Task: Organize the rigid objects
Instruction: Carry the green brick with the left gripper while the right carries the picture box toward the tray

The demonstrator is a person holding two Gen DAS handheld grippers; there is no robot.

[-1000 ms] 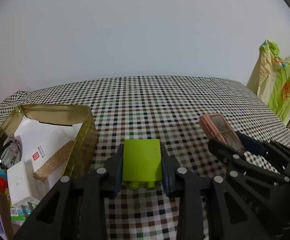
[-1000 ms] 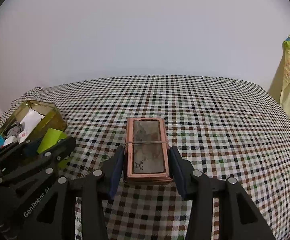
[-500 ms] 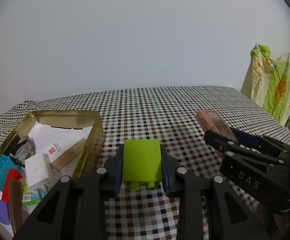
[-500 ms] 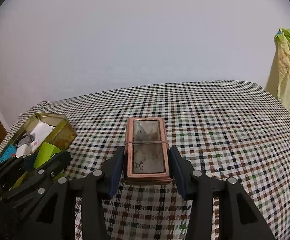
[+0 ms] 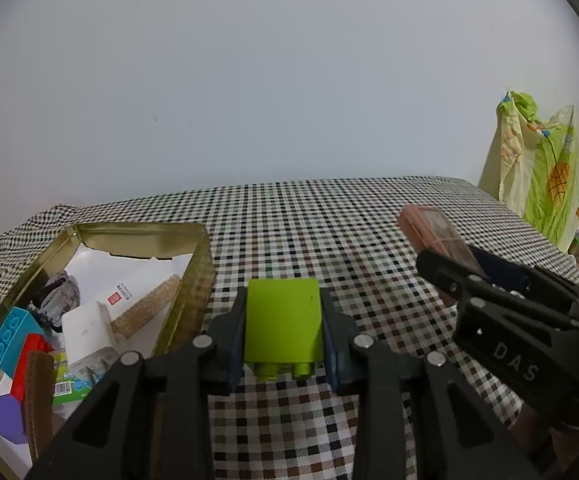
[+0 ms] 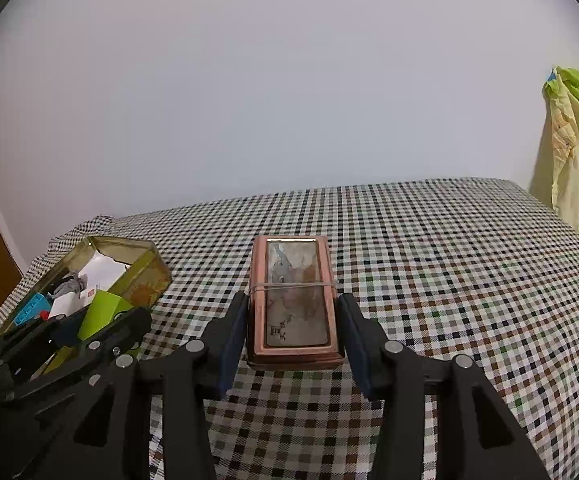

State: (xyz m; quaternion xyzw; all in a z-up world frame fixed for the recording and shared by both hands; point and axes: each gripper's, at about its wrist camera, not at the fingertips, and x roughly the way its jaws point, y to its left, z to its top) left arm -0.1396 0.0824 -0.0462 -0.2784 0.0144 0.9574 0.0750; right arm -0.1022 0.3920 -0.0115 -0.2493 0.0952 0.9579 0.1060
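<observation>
The left gripper [image 5: 283,330] is clamping a lime-green toy brick [image 5: 283,322] between its blue pads, the flat face turned up and the studs pointing back toward the camera, and it is hanging above the checked tablecloth [image 5: 329,240] with the gold tin [image 5: 203,264] lying at about nine o'clock from it. The right gripper [image 6: 295,328] is gripping a pink rectangular case [image 6: 293,296] by its two long sides; a thin elastic band is crossing the case's glossy top. In the left wrist view that case is showing at about two o'clock, well apart from the tin. The tin is already holding a blue brick [image 5: 9,336], a red brick [image 5: 29,354], a white plug-like block [image 5: 87,328], a cork-coloured bar [image 5: 147,306] and some paper, so free room inside is looking scarce near its front end. The green brick is looking like hard moulded plastic: light, stiff and slick on its smooth walls, so gripping across two opposite flat sides, as now, is seeming the sound choice rather than across the studs. The case is appearing stiffer and heavier for its size, with a shiny window that could be scratching or cracking if dropped onto the tin's metal rim; holding it mid-length by the long edges is keeping it balanced, and the band is probably keeping its lid closed.
</observation>
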